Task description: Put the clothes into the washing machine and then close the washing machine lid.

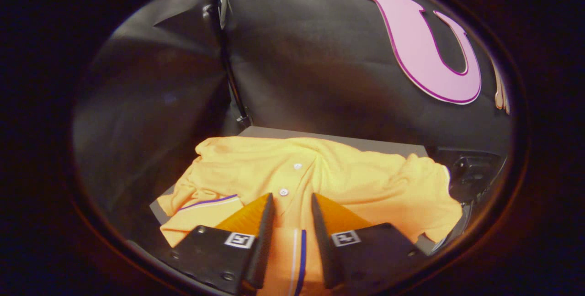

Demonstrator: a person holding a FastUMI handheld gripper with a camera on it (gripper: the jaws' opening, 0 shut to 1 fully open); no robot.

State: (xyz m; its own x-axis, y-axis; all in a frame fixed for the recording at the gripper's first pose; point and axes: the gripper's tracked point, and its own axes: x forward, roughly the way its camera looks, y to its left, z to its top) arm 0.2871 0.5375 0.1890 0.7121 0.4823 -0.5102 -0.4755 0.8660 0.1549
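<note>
Orange polo shirt [329, 177], soft and light (will drape), lies crumpled on the grey surface [365, 144]. Your hand-held gripper [292, 204] is part-open, empty, over its placket; pinch a bunched fold there.

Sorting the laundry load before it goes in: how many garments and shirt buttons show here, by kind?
Orange shirt: 1
White buttons: 2
Total: 3
The gripper holds its jaws open over the shirt's placket.

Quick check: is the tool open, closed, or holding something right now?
Tool: open, fingers apart over the crumpled orange button-up shirt, holding nothing.
</note>
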